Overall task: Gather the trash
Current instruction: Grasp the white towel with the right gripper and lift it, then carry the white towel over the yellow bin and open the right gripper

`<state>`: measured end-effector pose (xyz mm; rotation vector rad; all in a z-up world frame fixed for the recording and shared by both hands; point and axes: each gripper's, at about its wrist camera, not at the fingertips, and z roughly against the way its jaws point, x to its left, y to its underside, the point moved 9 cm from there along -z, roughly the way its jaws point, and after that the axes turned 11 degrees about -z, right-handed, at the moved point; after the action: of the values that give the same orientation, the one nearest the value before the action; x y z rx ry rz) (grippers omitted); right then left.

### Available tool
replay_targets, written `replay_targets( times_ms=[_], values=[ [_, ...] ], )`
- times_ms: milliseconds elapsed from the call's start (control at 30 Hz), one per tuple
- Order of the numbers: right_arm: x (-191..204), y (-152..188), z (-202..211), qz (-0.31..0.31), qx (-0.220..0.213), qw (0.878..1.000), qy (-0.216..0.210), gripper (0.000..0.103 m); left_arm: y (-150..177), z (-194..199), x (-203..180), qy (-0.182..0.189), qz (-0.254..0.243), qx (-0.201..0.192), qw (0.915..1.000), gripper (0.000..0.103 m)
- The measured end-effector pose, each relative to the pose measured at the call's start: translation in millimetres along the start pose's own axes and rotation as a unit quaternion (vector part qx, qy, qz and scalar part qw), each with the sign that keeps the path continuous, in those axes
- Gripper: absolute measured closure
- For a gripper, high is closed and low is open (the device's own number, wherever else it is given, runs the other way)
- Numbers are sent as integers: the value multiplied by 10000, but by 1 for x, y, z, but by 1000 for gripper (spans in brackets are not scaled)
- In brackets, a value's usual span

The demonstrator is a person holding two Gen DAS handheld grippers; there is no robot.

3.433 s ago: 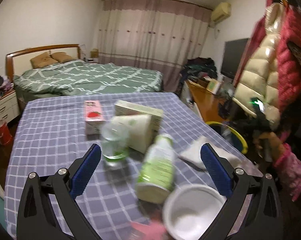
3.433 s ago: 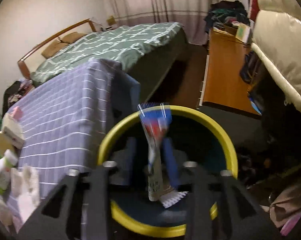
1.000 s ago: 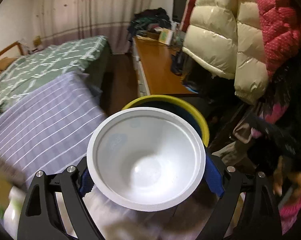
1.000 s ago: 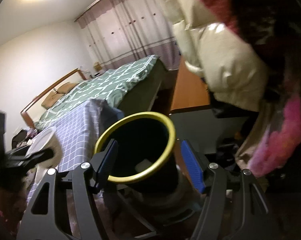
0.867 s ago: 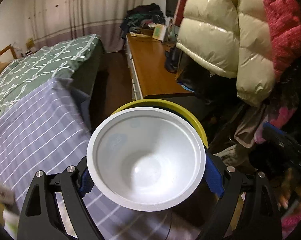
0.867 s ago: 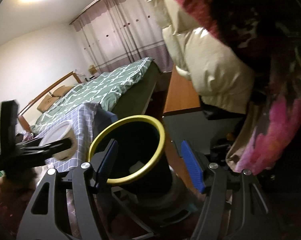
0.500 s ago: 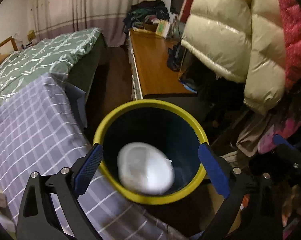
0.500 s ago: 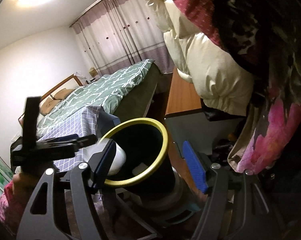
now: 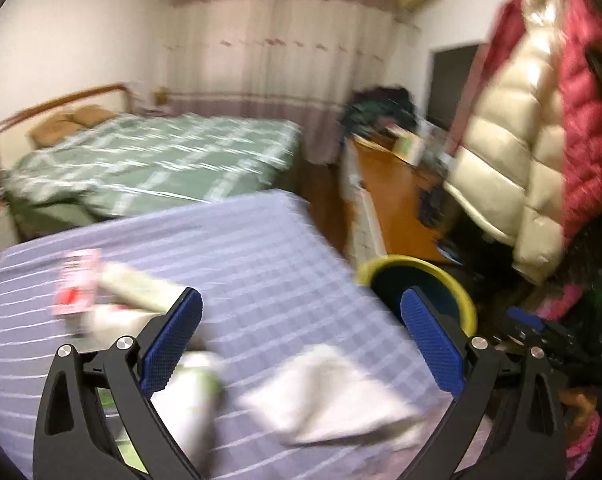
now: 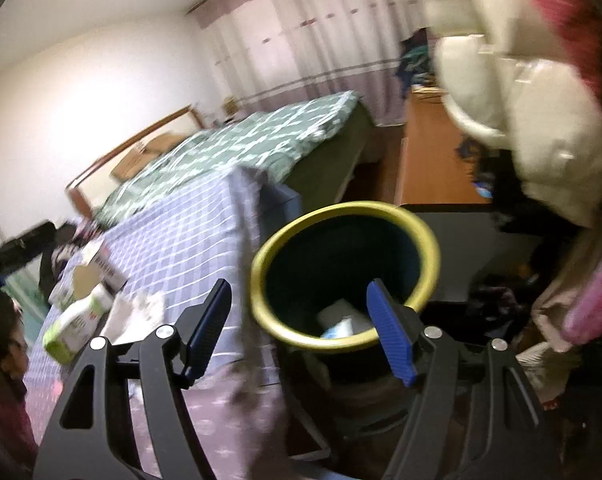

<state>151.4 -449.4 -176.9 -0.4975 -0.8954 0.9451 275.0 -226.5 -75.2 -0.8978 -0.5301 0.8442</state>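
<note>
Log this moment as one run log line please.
left claw: opening, empty, over table | right claw: open, empty, at bin | tissue, bottle still out

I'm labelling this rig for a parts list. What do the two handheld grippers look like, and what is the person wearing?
Both the left gripper and the right gripper have black angular frames with triangular cut-outs, silver round-headed screws at the joints, and two fingers faced with blue ribbed pads. No cables show. A bright pink sleeve is visible.

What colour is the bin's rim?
Yellow, around a dark inside; the bin shows best in the right wrist view.
</note>
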Motion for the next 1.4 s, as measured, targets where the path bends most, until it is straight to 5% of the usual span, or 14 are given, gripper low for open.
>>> replay_targets(
  times_ms=[300, 500, 800, 1033, 1167, 1400],
  values=[
    [105, 45, -52, 906, 883, 9904, -559, 35, 53, 41, 149, -1382, 489, -319, 9887, 5],
    [145, 76, -82, 1405, 1405, 9788, -504, 33, 85, 31, 184, -1334, 854, -212, 9872, 5],
    [164, 110, -106, 1966, 1641, 9666, -87, 33, 86, 40, 184, -1453, 816, -390, 9852, 5],
    [153, 96, -107, 1641, 1639, 9726, -136, 93, 89, 40, 183, -1416, 871, -352, 9855, 5],
    [152, 84, -99, 1448, 1594, 9760, -335, 96, 88, 40, 183, -1420, 878, -353, 9853, 5],
    [132, 25, -78, 1092, 877, 9899, -205, 96, 91, 39, 186, -1413, 897, -344, 9853, 5]
  ],
)
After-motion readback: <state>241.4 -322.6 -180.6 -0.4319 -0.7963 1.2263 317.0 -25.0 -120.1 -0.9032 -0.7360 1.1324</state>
